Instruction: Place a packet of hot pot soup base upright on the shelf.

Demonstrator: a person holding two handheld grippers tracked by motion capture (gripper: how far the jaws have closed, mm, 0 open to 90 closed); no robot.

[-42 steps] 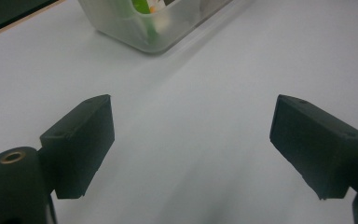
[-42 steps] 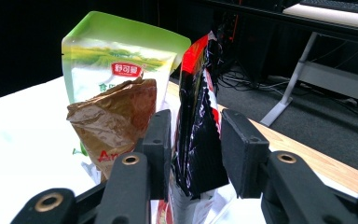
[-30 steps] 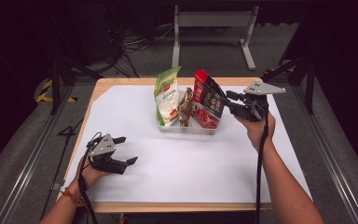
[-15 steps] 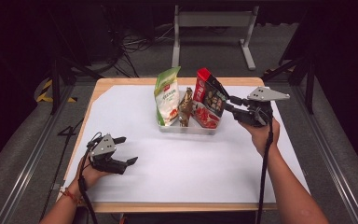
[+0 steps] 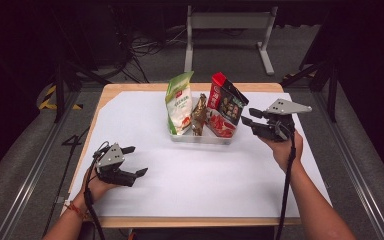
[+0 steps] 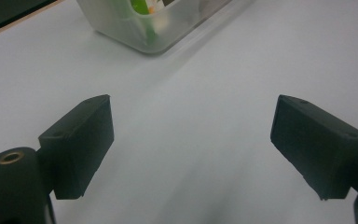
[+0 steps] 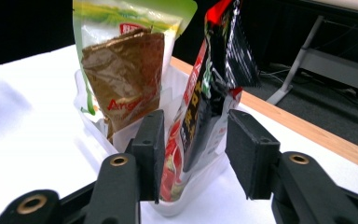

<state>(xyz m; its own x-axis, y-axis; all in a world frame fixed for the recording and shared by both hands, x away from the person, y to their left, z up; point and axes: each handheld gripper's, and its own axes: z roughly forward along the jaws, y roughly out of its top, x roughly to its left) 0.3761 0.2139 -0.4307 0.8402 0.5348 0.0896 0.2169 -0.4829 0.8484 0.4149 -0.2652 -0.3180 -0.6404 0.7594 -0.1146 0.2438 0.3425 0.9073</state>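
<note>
High view, nearest you first: your left forearm enters at the bottom left and your left hand [image 5: 96, 182] rests on the white sheet [image 5: 195, 175] near the front edge. It holds the left gripper [image 5: 131, 161] low and level, pointing right across the table. Its jaws stand wide apart with nothing between them; in the left gripper view they frame bare sheet, with the tray's [image 6: 121, 28] corner well ahead.

Your right forearm enters at the bottom right and runs up to the right hand [image 5: 285, 147], which is raised at the tray's [image 5: 200, 137] right end. It holds the right gripper [image 5: 246, 116] level, pointing left at the packets. Its jaws have just been opening and now stand part open. In the right gripper view they flank the red-and-black packet [image 7: 205, 107] at the tray's [image 7: 186, 205] near end; the pads look just clear of it, though I cannot tell for certain.

Farther on, the brown packet [image 5: 198, 112] stands in the tray's middle and the green packet [image 5: 179, 102] at its left end, both upright. The tray sits at mid-table toward the far edge.
</note>
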